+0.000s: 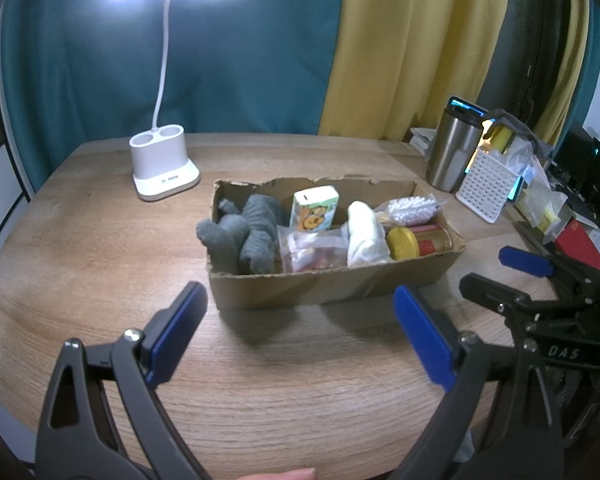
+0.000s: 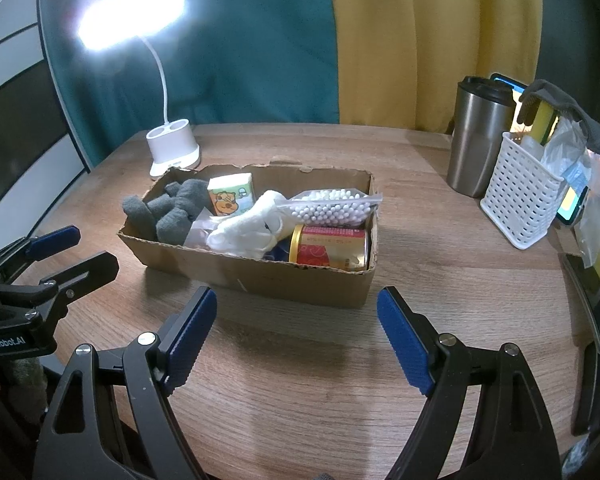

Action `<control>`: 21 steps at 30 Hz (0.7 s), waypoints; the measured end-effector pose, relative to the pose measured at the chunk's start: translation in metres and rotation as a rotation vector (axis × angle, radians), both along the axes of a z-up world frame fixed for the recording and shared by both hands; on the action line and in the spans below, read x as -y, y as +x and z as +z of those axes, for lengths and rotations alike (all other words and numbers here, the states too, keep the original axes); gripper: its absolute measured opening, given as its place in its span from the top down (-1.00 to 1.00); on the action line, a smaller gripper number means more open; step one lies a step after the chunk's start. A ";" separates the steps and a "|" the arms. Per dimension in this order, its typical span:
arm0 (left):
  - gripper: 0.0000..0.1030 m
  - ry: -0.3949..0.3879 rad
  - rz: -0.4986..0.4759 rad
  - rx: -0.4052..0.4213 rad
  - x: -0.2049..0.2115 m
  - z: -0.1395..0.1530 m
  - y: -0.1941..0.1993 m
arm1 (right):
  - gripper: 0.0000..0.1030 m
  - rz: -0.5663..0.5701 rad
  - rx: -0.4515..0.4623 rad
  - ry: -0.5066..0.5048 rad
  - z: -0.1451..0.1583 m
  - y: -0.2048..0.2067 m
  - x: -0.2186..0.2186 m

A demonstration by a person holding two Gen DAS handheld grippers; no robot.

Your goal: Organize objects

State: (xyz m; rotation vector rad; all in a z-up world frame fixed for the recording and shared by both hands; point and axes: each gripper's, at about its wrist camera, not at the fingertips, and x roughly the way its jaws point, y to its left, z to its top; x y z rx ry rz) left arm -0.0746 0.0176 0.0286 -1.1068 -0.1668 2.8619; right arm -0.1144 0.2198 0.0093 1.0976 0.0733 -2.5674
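Left wrist view: left gripper hangs over the wooden table, jaws spread wide w/ nothing between them, blue pads clear of everything. The cardboard box sits just beyond the fingertips, centred betw. them, not touching. Inside, L to R: grey gloves, one finger drooping over the left wall; small juice carton upright at the back; clear bag of snacks at the front; white cloth roll; bag of cotton swabs at the back; red can w/ yellow lid lying on its side at the right end. White desk lamp, lit, stands behind the box to the left. Steel tumbler and white perforated basket stand at far right. Right gripper shows at the right edge.

Right wrist view: right gripper also hangs w/ jaws apart, empty. Box lies just ahead, near wall slightly beyond the pads, no contact. Can fills the near right corner, swabs behind it. Left gripper at left edge, jaws parted.
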 end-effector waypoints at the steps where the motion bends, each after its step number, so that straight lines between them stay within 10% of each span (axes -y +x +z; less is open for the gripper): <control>1: -0.86 0.001 0.000 0.000 0.000 0.000 0.000 | -0.65 0.000 0.000 0.001 0.000 0.000 0.000; 21: -0.86 0.001 -0.017 0.004 -0.001 -0.002 -0.003 | -0.65 0.002 0.001 0.004 0.000 0.000 0.001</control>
